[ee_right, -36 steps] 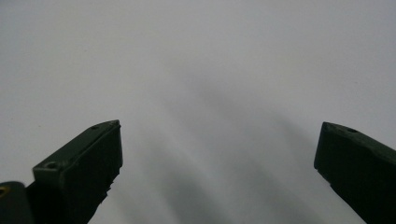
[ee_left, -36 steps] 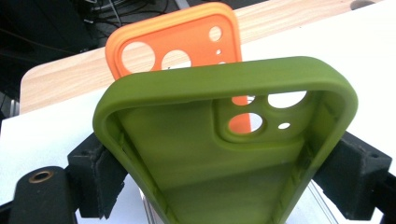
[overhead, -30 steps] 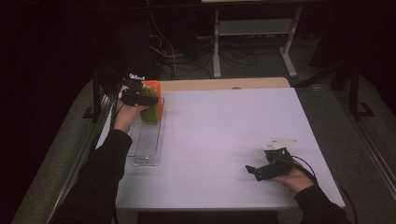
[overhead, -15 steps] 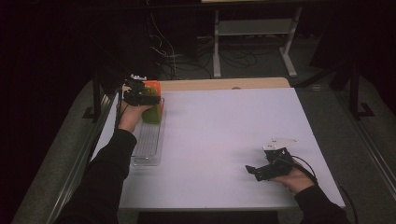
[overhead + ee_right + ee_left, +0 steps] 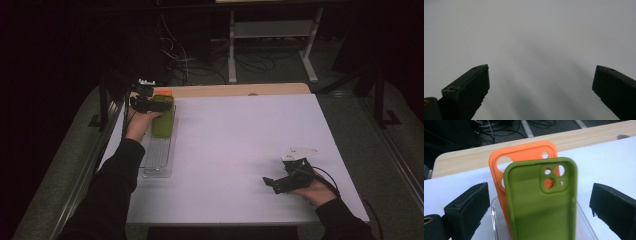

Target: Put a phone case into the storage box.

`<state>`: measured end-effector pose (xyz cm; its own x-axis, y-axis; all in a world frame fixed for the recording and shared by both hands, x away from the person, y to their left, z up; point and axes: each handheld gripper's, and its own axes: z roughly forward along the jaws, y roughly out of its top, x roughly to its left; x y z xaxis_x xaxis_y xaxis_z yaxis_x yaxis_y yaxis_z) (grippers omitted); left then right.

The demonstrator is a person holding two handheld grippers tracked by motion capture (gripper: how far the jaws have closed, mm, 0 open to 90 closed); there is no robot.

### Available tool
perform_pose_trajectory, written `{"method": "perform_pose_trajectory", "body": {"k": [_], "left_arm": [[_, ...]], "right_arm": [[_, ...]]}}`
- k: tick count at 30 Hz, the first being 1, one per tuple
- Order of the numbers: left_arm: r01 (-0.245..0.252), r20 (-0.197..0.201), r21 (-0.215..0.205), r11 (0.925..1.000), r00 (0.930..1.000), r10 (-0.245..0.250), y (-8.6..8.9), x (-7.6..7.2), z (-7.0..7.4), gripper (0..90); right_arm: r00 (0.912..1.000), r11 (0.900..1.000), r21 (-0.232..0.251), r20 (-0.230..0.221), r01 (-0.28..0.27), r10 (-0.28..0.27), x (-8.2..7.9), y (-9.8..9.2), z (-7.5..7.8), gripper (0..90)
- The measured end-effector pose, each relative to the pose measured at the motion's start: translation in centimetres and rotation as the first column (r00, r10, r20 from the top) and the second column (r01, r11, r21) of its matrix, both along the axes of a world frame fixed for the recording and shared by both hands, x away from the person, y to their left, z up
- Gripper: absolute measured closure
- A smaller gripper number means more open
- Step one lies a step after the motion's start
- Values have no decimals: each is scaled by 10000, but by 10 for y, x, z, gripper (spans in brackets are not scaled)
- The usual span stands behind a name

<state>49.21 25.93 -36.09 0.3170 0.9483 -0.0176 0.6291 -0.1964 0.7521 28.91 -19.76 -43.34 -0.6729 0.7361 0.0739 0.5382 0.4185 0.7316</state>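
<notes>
Olive-green silicone phone case (image 5: 541,202) stands in clear plastic rack (image 5: 159,155), before orange case (image 5: 520,155); left tongs (image 5: 536,205) just opened, released. Right tongs (image 5: 541,90) apart, idle. Next: withdraw cleanly.

A white sheet (image 5: 240,150) covers most of the table, and a strip of bare pale wood (image 5: 235,90) runs along its far edge (a small dark mark sits on that strip near the middle). Grey floor (image 5: 395,135) lies to either side of the table. Beyond the far edge, in the dim background, a light-coloured metal stand (image 5: 272,30) rests on two legs with a shelf between them, and a tangle of cables (image 5: 182,55) trails over the floor just left of it. Dark upright frame parts stand near the table's left side (image 5: 103,97) and right side (image 5: 380,95).
</notes>
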Motion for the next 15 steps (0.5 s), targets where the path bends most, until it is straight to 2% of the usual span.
{"method": "perform_pose_trajectory", "body": {"k": [4,8,12,13,15], "left_arm": [[586,-34,-143,9982,9983,-586,3,-7,8,25],[1211,25,-372,9919,9926,-1211,5,-18,17,24],[1807,230,-784,9804,9835,-1795,5,-31,25,24],[1930,250,-993,9762,9812,-1915,4,-35,27,24],[2285,323,-1039,9680,9735,-2263,3,-43,29,24]], "right_arm": [[10000,10000,-10,-33,-11,11,0,0,0,3],[10000,10000,47,-32,-1,1,0,1,1,3],[10000,10000,9,-26,0,0,-1,1,2,3],[10000,10000,16,-47,9,-9,-1,1,2,3],[10000,10000,15,12,-55,55,-1,1,2,3]]}}
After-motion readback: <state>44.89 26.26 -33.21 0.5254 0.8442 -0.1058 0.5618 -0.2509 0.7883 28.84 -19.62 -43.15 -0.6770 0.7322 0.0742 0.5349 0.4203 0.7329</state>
